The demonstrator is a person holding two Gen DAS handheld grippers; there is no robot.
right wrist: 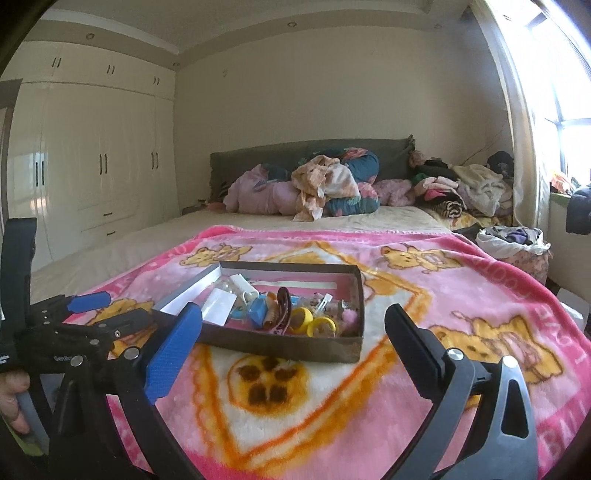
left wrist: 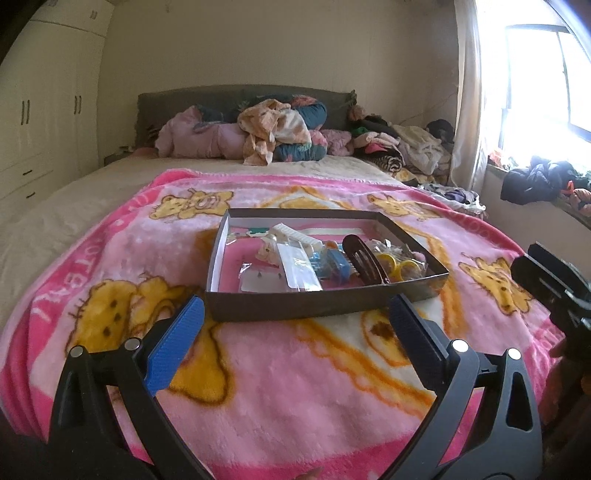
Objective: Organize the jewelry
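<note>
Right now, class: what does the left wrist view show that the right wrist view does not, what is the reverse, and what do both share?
Only the left wrist view shows dark clothes heaped on the window sill. Only the right wrist view shows ceiling spotlights and a white bag of clothes. Both show the open box of trinkets on the pink blanket, and both grippers open: left gripper, right gripper.

A wide bed (right wrist: 122, 243) filled the cream-walled bedroom, a pink bear-print blanket (right wrist: 461, 295) spread over its near end. Pillows and clothes (right wrist: 325, 188) lay heaped against the dark headboard (right wrist: 280, 155). White wardrobes (right wrist: 96, 155) lined the left wall. Bright daylight poured through the curtained window (left wrist: 546, 81) on the right.
</note>
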